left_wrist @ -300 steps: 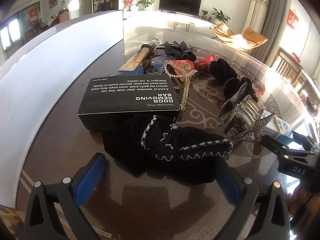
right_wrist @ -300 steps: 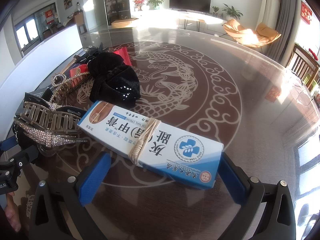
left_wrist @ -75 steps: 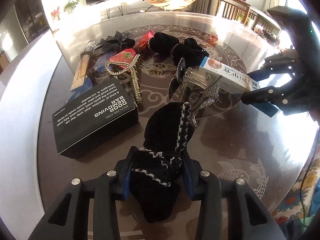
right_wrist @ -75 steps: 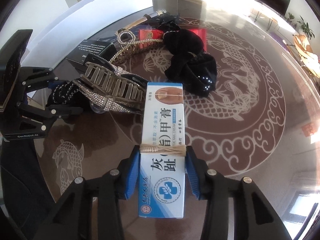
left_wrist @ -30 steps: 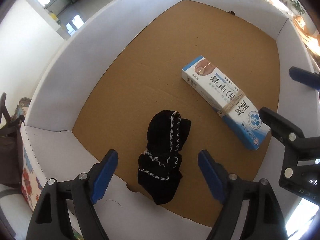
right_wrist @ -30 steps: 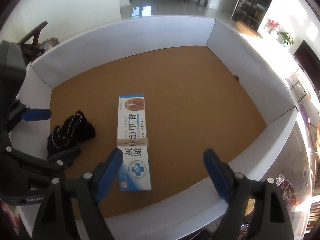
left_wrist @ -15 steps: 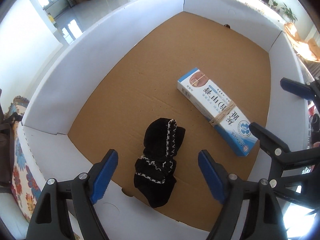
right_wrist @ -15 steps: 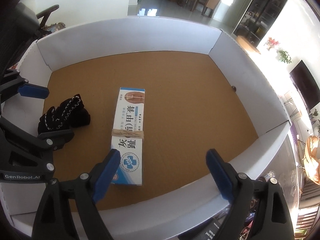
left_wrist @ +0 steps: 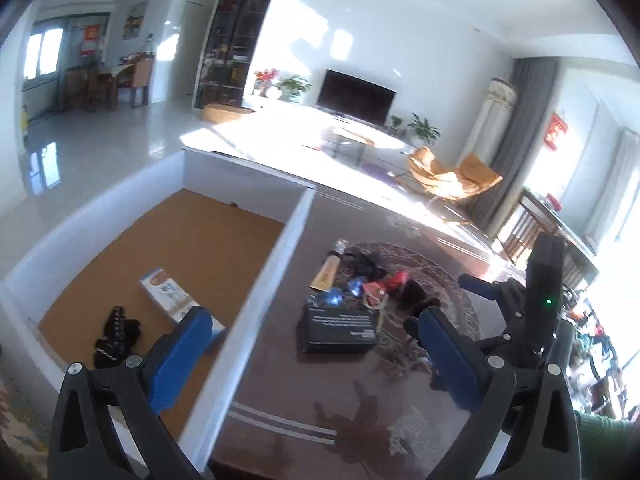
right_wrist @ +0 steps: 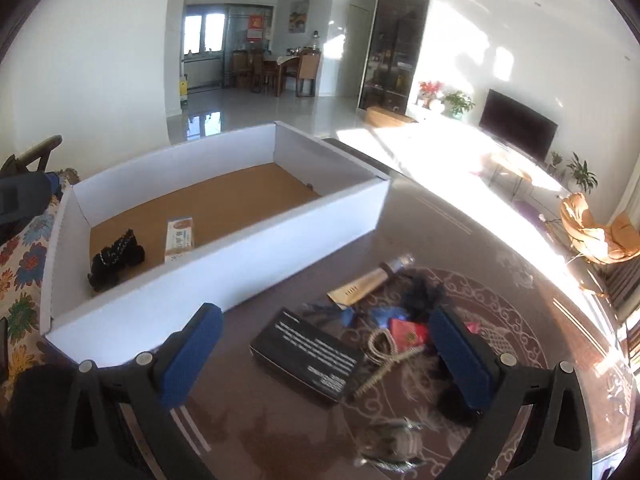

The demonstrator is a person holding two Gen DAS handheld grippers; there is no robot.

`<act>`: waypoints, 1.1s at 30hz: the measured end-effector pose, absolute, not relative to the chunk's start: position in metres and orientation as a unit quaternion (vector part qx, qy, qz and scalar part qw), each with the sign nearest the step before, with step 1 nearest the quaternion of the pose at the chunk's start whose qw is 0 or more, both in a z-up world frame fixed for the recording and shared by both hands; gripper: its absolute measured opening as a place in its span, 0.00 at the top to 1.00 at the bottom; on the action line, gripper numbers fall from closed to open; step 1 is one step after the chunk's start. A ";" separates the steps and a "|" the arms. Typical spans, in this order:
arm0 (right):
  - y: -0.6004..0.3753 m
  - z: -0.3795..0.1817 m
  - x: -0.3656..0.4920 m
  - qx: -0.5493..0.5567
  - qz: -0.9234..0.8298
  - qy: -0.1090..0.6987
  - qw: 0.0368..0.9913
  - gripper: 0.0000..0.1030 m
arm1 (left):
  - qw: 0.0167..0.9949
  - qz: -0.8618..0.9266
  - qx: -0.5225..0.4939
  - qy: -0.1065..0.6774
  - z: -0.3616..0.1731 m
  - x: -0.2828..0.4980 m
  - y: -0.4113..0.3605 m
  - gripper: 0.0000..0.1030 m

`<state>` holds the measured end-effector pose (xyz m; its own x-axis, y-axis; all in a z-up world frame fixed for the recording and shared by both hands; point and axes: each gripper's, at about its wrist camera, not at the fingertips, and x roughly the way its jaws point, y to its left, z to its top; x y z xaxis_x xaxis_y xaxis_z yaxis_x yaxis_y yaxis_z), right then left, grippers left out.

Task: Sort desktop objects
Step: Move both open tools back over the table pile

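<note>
Several loose items (right_wrist: 396, 332) lie on a glossy patterned table (right_wrist: 500, 292) beside a white box (right_wrist: 224, 264).

Blue-white carton (left_wrist: 172, 294) partly hidden behind a blue finger (left_wrist: 178, 354) – print on black box (right_wrist: 306, 354) too blurred.

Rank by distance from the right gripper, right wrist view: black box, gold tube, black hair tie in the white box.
From the right gripper, jaws opening with nothing between them:
1. Black box: on the table, right between the fingers.
2. Gold tube: farther back on the table, right of centre.
3. Black hair tie: far left, inside the white box.
</note>
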<state>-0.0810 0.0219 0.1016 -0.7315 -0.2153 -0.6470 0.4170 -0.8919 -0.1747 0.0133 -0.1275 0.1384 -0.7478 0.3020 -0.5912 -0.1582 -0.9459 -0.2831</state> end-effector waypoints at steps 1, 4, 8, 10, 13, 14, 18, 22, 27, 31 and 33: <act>0.047 0.091 -0.076 0.331 -0.919 0.154 0.149 0.00 | 0.155 0.919 -0.350 -0.092 0.129 0.017 -0.100 0.00; 0.113 0.052 -0.051 0.388 -0.907 0.131 0.096 0.00 | 0.186 0.894 -0.408 -0.019 0.091 0.021 -0.031 0.00; 0.171 0.002 -0.030 0.449 -0.884 0.121 0.051 0.00 | 0.170 0.860 -0.478 0.052 0.030 0.011 0.019 0.00; 0.177 -0.013 -0.023 0.463 -0.878 0.114 0.049 0.00 | 0.161 0.845 -0.507 0.055 0.004 0.006 0.018 0.00; 0.180 -0.021 -0.020 0.457 -0.885 0.080 0.053 0.00 | 0.136 0.842 -0.520 0.051 -0.014 -0.001 0.016 0.00; 0.181 -0.022 -0.023 0.455 -0.886 0.064 0.054 0.00 | 0.129 0.841 -0.523 0.045 -0.016 -0.003 0.012 0.00; 0.181 -0.025 -0.036 0.454 -0.889 0.037 0.055 0.00 | 0.109 0.841 -0.530 0.017 -0.026 -0.019 0.002 0.00; 0.179 -0.023 -0.040 0.455 -0.888 0.036 0.054 0.00 | 0.091 0.846 -0.525 0.013 -0.030 -0.024 -0.004 0.00; 0.179 -0.023 -0.040 0.455 -0.888 0.036 0.054 0.00 | 0.070 0.851 -0.519 0.043 -0.035 -0.023 0.005 0.00; 0.179 -0.023 -0.040 0.455 -0.888 0.036 0.054 0.00 | 0.061 0.857 -0.510 0.037 -0.035 -0.023 0.009 0.00; 0.179 -0.023 -0.040 0.455 -0.888 0.036 0.054 0.00 | 0.060 0.858 -0.509 0.037 -0.035 -0.023 0.009 0.00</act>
<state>-0.0400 0.1791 -0.0229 -0.5797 -0.0629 -0.8124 0.1285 -0.9916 -0.0149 -0.0229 0.0095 -0.0350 -0.4736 0.0652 -0.8783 -0.1411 -0.9900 0.0026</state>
